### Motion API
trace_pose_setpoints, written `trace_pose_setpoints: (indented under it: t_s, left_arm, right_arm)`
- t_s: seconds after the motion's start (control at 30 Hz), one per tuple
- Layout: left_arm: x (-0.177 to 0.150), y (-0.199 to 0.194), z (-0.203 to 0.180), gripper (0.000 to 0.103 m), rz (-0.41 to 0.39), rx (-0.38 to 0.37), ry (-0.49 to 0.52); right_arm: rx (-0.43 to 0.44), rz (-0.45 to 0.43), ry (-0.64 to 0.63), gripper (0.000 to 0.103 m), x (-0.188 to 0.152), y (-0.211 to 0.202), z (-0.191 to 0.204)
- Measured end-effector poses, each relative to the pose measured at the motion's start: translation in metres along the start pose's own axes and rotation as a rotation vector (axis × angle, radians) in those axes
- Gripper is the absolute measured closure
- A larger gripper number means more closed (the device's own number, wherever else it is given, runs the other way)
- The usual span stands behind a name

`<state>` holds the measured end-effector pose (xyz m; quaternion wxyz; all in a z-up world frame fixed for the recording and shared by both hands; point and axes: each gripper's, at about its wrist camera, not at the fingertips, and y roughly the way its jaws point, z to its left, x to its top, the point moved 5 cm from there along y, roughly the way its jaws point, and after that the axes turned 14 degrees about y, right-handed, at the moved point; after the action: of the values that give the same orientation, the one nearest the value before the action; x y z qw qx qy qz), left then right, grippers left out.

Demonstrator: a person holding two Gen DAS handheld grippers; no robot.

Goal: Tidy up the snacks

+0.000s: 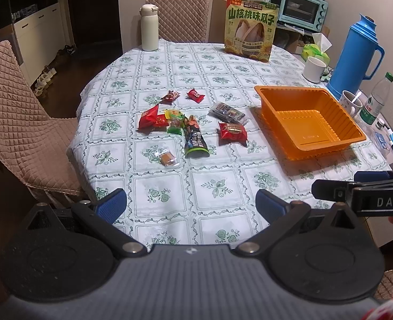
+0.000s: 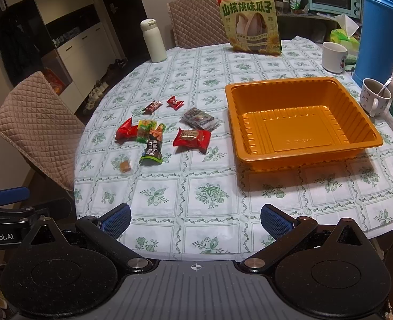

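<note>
Hovering both grippers, left gripper [image 1: 191,205] and right gripper [image 2: 195,221], jaws spread, empty; you are facing light, crinkly, slippery snack packets [image 2: 191,138] — pinch mid-body, beside the empty orange tray [image 2: 367,144].

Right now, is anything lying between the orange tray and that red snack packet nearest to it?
No. In the right wrist view, only bare floral tablecloth separates the orange tray from the red snack packet; a grey packet sits just behind that gap.

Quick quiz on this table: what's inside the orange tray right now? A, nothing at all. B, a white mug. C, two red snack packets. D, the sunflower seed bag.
A: the orange tray shows only its bare ribbed floor, while the snack packets lie on the tablecloth beside it.
</note>
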<state>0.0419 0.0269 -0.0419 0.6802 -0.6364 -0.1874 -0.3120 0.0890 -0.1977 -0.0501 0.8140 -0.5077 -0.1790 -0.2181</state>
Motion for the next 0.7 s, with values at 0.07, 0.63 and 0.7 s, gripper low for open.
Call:
trace_pose_setpoints:
  t_s: [0.07,0.63,0.7]
  left_arm:
    - [0.002,0.004,0.006,0.0,0.005,-0.007,-0.003]
    - [0.007,0.05,0.048,0.01,0.002,-0.042,0.015]
    - [0.006,0.061,0.051,0.012,0.006,-0.042,0.029]
  right_arm:
    - [0.001,0.002,0.003,0.0,0.0,0.002,0.001]
    - [0.036,-0.015,0.034,0.0,0.016,0.034,0.009]
    - [0.045,-0.02,0.041,0.0,0.018,0.04,0.01]
